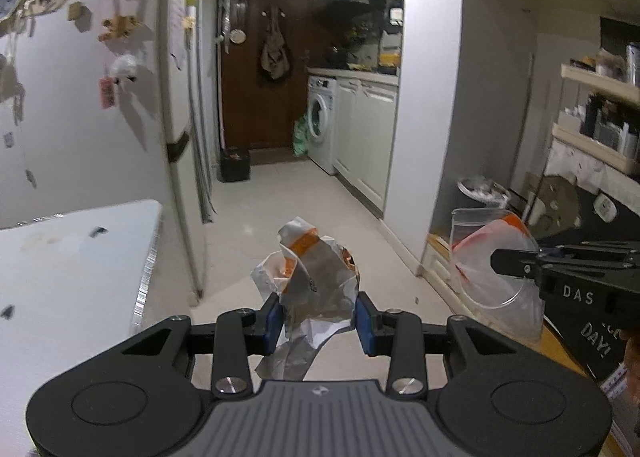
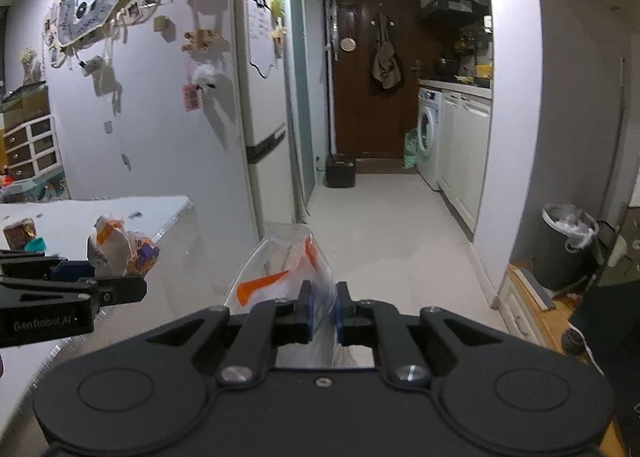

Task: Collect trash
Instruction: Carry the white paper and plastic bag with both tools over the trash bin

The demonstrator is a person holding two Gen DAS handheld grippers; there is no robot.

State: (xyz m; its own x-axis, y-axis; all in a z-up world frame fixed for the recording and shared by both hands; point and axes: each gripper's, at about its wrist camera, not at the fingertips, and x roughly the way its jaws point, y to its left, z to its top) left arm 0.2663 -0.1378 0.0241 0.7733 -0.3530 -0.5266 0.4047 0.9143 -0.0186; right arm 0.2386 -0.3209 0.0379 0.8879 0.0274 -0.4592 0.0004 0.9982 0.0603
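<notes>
While you aim both down the hallway, your left gripper (image 1: 318,321) pinches the crumpled wrapper (image 1: 308,269) in the air, and your right gripper (image 2: 323,313) clamps the clear plastic bag (image 2: 280,269) beside it.

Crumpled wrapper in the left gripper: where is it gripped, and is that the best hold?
The left gripper pinches the crumpled wrapper across its narrow lower waist, jaws closing from both sides. That looks sound: the bulky crumpled top flares above the pads, so it seems unlikely to slip through.
</notes>
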